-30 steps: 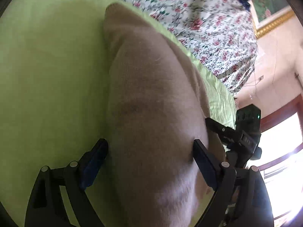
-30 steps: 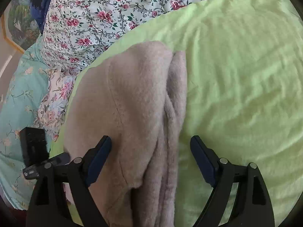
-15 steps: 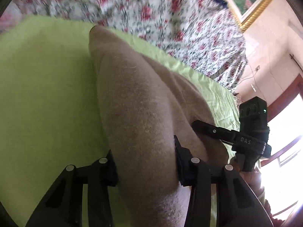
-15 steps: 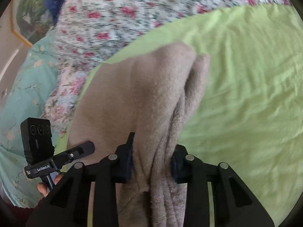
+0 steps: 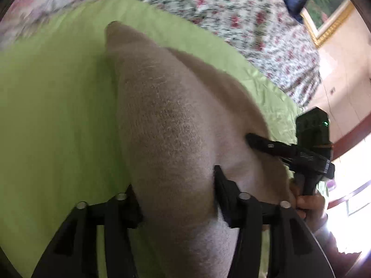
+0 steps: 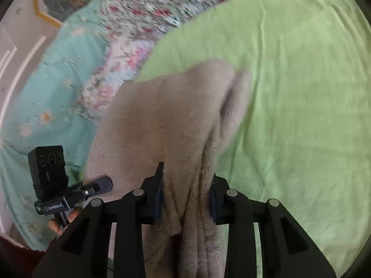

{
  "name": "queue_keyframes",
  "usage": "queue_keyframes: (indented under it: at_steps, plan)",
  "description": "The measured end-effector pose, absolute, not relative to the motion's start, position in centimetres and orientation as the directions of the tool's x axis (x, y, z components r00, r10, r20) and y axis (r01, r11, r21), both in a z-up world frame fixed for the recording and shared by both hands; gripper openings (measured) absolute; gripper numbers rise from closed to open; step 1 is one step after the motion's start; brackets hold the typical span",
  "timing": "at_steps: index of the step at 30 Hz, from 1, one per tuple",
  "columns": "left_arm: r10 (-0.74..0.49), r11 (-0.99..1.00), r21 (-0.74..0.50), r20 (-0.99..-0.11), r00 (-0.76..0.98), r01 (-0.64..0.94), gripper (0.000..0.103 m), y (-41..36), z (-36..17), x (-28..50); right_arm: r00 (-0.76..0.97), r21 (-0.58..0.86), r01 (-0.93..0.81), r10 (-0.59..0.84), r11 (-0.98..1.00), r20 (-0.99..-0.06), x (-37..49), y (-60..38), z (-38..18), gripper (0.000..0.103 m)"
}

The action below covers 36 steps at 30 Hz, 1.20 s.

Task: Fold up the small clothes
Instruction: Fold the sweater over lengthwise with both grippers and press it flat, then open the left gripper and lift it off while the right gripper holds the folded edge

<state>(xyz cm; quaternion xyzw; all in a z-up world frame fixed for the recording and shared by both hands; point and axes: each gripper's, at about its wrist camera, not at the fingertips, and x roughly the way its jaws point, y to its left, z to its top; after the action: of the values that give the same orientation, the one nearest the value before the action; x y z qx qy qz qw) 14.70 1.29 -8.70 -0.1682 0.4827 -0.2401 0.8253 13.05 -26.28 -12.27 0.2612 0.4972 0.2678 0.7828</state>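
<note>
Both sets of jaws are clamped on the same beige fleece garment [image 5: 176, 125]. Nearest, the left gripper [image 5: 176, 197] pinches a thick rounded fold of it, and the right gripper [image 6: 185, 192] squeezes a bunched, pleated edge [image 6: 199, 185] between its blue-padded fingers [image 6: 158, 194]. The cloth fills the space ahead of each gripper and hides whatever lies right under it. From the grips the garment runs away across a lime-green sheet [image 6: 301, 115] on the bed, its far end tapering to a blunt point [image 5: 113, 30]. In the left wrist view the right gripper's black fingertip [image 5: 257, 140] presses into the fleece just beside the left one, with the holder's hand [image 5: 310, 203] below it. Beyond the green sheet lies a floral quilt [image 5: 243, 16], with a pale teal flowered cover [image 6: 46, 97] to one side. Farthest back, a gold-framed picture [image 5: 329, 16] hangs on a pinkish wall.
</note>
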Motion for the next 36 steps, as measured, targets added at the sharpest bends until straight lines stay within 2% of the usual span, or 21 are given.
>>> queue_keyframes:
  at_steps: [4, 7, 11, 15, 16, 17, 19, 21, 24, 27, 31, 36]
  plan:
    - [-0.567, 0.818, -0.542, -0.705, 0.426, 0.192, 0.068, 2.1, -8.7, 14.2, 0.37, 0.668, -0.127, 0.66, 0.733, -0.654, 12.8, -26.7, -12.2, 0.045]
    - [-0.541, 0.829, -0.534, -0.69, 0.48, 0.167, 0.069, 3.2, -7.5, 13.2, 0.394, 0.623, -0.112, 0.61, 0.774, -0.687, 12.9, -27.1, -11.2, 0.056]
    - [-0.49, 0.847, -0.517, -0.669, 0.559, 0.124, 0.067, 4.6, -6.2, 12.7, 0.482, 0.585, -0.125, 0.565, 0.801, -0.67, 14.0, -28.1, -8.7, 0.057]
    - [-0.474, 0.859, -0.498, -0.692, 0.543, 0.116, 0.065, 3.9, -6.9, 13.2, 0.489, 0.592, -0.133, 0.572, 0.795, -0.659, 17.1, -27.4, -8.7, 0.057]
    - [-0.479, 0.859, -0.498, -0.696, 0.536, 0.12, 0.06, 3.5, -7.1, 13.4, 0.455, 0.58, -0.119, 0.563, 0.806, -0.689, 18.2, -26.8, -9.6, 0.052]
    - [-0.478, 0.861, -0.494, -0.702, 0.527, 0.123, 0.058, 3.0, -7.1, 13.4, 0.43, 0.579, -0.111, 0.564, 0.808, -0.705, 18.9, -26.4, -10.2, 0.02]
    - [-0.451, 0.879, -0.459, -0.712, 0.539, 0.129, 0.058, 2.0, -6.8, 13.3, 0.472, 0.587, -0.124, 0.568, 0.8, -0.674, 18.9, -26.8, -9.5, 0.013]
    - [-0.436, 0.892, -0.427, -0.72, 0.54, 0.151, 0.058, 1.2, -6.6, 13.1, 0.534, 0.569, -0.152, 0.551, 0.808, -0.641, 18.1, -27.5, -7.6, 0.011]
    - [-0.432, 0.897, -0.41, -0.74, 0.515, 0.164, 0.059, 0.0, -7.5, 13.2, 0.525, 0.498, -0.14, 0.491, 0.856, -0.695, 18.4, -27.3, -8.0, 0.011]
    - [-0.433, 0.897, -0.412, -0.741, 0.514, 0.161, 0.059, 0.3, -7.3, 12.8, 0.464, 0.484, -0.124, 0.481, 0.866, -0.744, 18.8, -27.0, -10.1, 0.018]
    - [-0.419, 0.906, -0.378, -0.733, 0.535, 0.191, 0.059, 1.7, -6.0, 10.1, 0.489, 0.523, -0.116, 0.507, 0.844, -0.71, 16.2, -28.0, -8.6, 0.032]
    - [-0.382, 0.924, -0.29, -0.728, 0.569, 0.249, 0.059, 3.0, -5.3, 3.7, 0.508, 0.531, -0.186, 0.544, 0.827, -0.669, 9.3, -28.9, -6.1, 0.04]
